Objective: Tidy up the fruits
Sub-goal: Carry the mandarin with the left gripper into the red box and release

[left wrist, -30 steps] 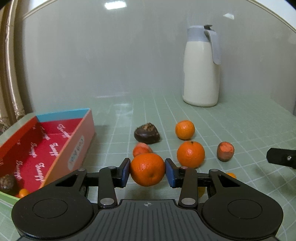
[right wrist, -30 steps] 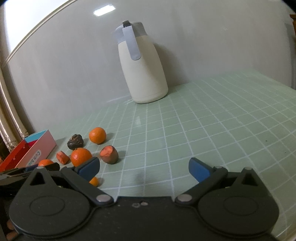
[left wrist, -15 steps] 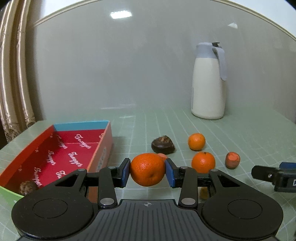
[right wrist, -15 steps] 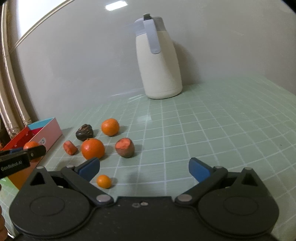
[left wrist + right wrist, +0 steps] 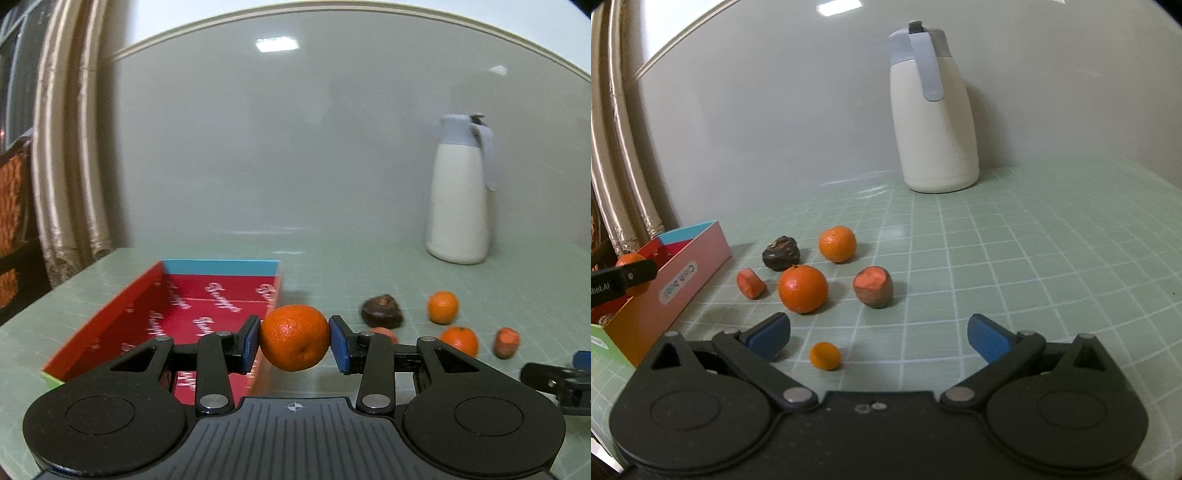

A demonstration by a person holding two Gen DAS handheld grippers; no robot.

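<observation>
left gripper (image 5: 294,339) pinching orange (image 5: 294,338), carried mid-air at edge of red box (image 5: 110,317). right gripper (image 5: 879,338) jaws spread, empty, near loose fruit. next prob: get over box, let go.

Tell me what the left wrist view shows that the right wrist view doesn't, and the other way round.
Only the left wrist view shows the left gripper shut on a mandarin, and the box's red printed inside. Only the right wrist view shows the open right gripper, the tiny orange near it, and the box's pink labelled side. Both show the jug, the dark fruit, two loose mandarins and the cut pieces on the green mat.
</observation>
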